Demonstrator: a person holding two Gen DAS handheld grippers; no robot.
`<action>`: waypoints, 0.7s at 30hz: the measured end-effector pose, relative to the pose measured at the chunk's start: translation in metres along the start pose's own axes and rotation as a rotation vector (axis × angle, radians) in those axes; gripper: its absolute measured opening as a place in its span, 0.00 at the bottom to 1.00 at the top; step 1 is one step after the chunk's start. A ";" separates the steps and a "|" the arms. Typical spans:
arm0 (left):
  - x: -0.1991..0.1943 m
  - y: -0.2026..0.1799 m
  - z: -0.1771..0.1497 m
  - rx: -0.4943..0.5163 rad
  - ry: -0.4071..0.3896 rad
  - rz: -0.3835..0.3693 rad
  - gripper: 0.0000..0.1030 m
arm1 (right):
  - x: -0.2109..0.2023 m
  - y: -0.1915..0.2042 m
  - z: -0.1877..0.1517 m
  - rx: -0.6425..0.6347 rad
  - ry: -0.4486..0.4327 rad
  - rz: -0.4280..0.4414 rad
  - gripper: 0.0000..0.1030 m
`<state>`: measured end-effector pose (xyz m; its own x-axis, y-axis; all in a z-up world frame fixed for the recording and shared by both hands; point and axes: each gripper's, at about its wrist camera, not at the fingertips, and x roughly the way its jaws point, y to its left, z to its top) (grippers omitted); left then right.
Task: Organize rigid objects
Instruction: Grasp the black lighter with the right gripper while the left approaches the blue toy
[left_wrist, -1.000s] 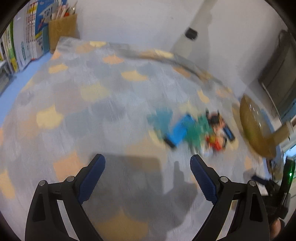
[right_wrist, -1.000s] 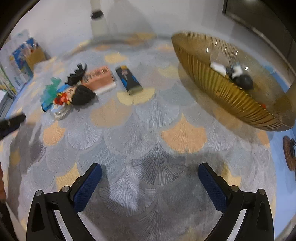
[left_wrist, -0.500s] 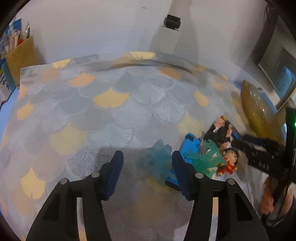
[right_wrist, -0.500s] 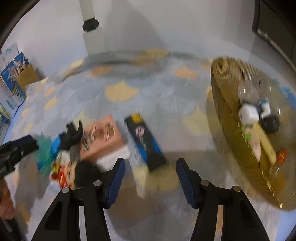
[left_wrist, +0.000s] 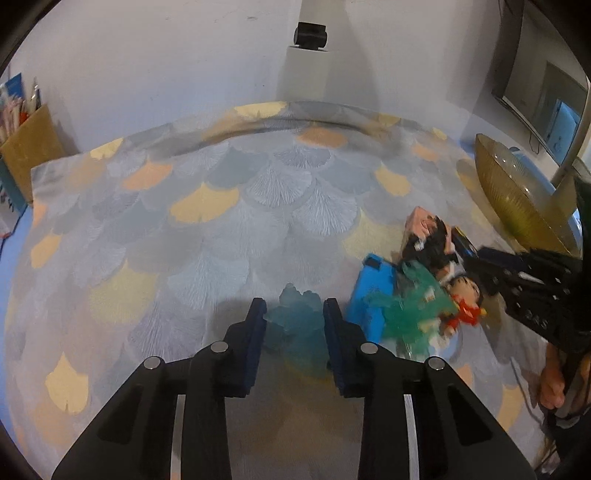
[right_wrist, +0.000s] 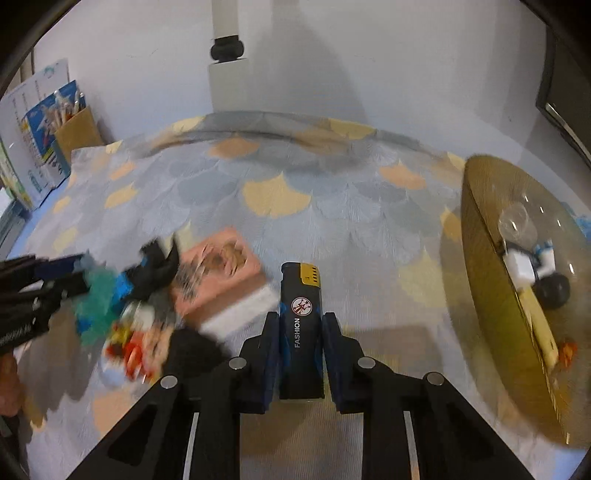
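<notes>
Two fisheye views, both looking down along tongs at a bench w/ a fan-pattern cloth (left_wrist: 229, 236) in grey, blue and tan.

Largest item: a ribbed amber glass bowl (right_wrist: 484, 295), right edge of the right-wrist view, w/ several small items inside. It also shows at right in the left-wrist view.

Next: a jumbled toy pile, lower left of the right-wrist view. It includes a pink box (right_wrist: 218, 273), a blue block (left_wrist: 369, 295), a green frilly piece and a small figurine (left_wrist: 461, 299). Blurred, so details unclear.

Right tongs (right_wrist: 300, 328): pressed together on a dark lighter (right_wrist: 301, 314) marked "FASHION", bottom centre, just beside the pink box. The lighter appears to lie on the cloth; lifted or not, can't tell.

Left tongs (left_wrist: 294, 321): closing around a translucent teal piece (left_wrist: 295, 314), bottom centre of the left-wrist view, left of the blue block. Pads look to be at its sides; contact is hard to confirm through blur.

Risks, as a guess: the lighter is smooth and is pinched partway along its length, so it may swing or slip when carried to the bowl. The teal piece is irregular, so it may twist out. The bowl is glass, so a hard drop could chip it.
</notes>
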<state>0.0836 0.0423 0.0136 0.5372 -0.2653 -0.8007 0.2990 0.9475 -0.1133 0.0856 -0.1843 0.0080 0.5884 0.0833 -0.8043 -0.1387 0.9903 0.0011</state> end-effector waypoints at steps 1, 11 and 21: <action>-0.006 0.002 -0.005 -0.010 -0.004 -0.002 0.27 | -0.007 0.000 -0.008 0.003 0.009 0.015 0.22; -0.061 -0.034 -0.072 0.003 -0.022 -0.066 0.27 | -0.080 -0.025 -0.107 0.046 0.041 0.190 0.22; -0.061 -0.062 -0.096 0.047 -0.014 -0.022 0.43 | -0.097 -0.011 -0.135 -0.055 0.040 0.105 0.44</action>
<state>-0.0435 0.0164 0.0132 0.5407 -0.2891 -0.7900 0.3475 0.9320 -0.1032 -0.0771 -0.2177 0.0057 0.5361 0.1804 -0.8247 -0.2420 0.9687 0.0546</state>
